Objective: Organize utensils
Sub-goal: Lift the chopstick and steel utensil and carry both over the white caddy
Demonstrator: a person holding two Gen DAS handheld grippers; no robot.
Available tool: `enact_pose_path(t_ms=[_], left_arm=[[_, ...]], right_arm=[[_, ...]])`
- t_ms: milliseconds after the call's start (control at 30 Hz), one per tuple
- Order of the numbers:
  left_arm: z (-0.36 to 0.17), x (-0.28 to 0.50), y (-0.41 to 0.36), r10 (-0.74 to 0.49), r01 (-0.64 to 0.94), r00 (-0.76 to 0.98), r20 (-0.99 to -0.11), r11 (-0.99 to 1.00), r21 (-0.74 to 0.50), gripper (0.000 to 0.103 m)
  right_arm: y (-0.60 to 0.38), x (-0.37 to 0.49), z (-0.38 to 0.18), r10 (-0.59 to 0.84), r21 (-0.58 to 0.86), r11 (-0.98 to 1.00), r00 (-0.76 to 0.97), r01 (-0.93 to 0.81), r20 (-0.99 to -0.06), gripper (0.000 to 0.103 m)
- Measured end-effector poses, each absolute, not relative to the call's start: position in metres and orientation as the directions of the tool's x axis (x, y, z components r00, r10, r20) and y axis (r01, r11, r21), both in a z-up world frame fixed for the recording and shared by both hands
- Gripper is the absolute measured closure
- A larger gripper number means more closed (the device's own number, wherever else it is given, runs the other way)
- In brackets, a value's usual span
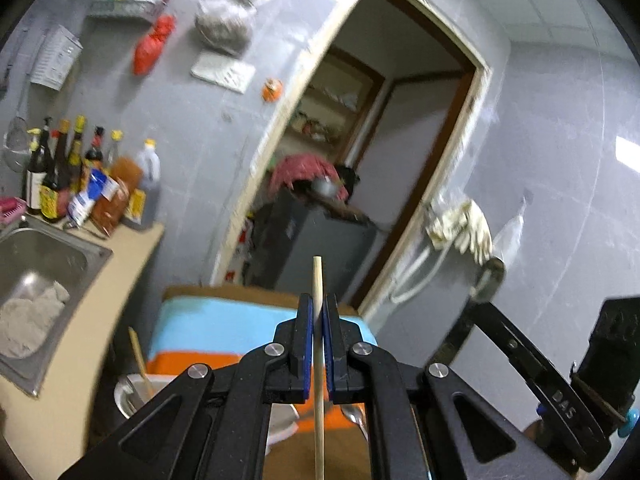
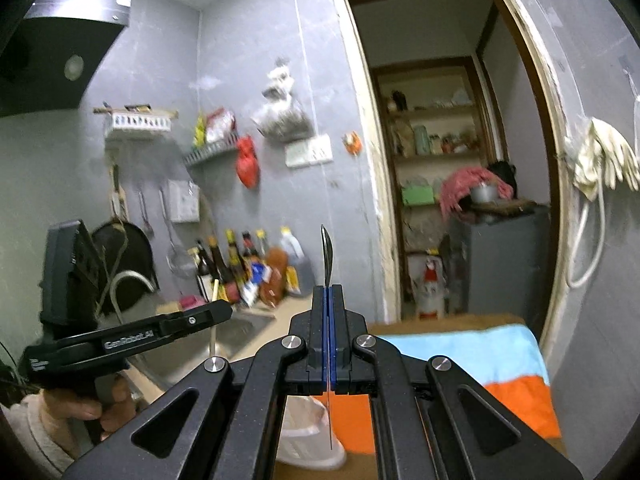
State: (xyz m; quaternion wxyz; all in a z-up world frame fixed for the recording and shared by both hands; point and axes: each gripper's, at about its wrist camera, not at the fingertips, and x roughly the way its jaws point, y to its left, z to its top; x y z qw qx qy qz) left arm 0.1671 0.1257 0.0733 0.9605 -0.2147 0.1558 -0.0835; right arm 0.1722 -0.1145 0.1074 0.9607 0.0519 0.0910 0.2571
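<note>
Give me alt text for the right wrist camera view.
The right gripper is shut on an upright spoon, seen edge-on. The left gripper holds a chopstick at left; a white holder sits below.

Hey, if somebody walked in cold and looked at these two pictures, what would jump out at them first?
Dead centre of each view is a raised utensil: the left gripper pinches a wooden chopstick upright, and the right gripper is shut on a spoon seen edge-on. Behind them stands the open doorway, with a blue and orange cloth low down.
</note>
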Motion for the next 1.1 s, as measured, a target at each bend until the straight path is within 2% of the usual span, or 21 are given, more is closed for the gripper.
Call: enact_pose_path(t_ms=[167, 367, 633, 1100], left_arm=[[0.077, 0.170, 0.157, -0.145, 0.034, 0.965, -0.219, 0.896, -0.443, 0.098], [0.059, 0.174, 0.185, -0.018, -0.050, 0.988, -0.155, 0.906, -0.419, 0.098], [0.028, 0.191, 0.208, 0.112, -0.186, 0.973, -0.201, 0.900, -0.395, 0.098], [-0.013, 0.211, 0.187, 0.133, -0.192, 0.969, -0.211, 0.938, -0.290, 0.098]], right_arm=[[-0.090, 0.178, 0.114, 0.529, 0.150, 0.845, 0.844, -0.513, -0.090, 0.102], [-0.072, 0.194, 0.091, 0.567, 0.203, 0.815, 0.819, -0.542, -0.086, 0.102], [-0.064, 0.214, 0.056, 0.587, 0.233, 0.799, 0.804, -0.555, -0.098, 0.102], [-0.047, 0.239, -0.003, 0.576, 0.230, 0.813, 0.794, -0.534, -0.193, 0.102]])
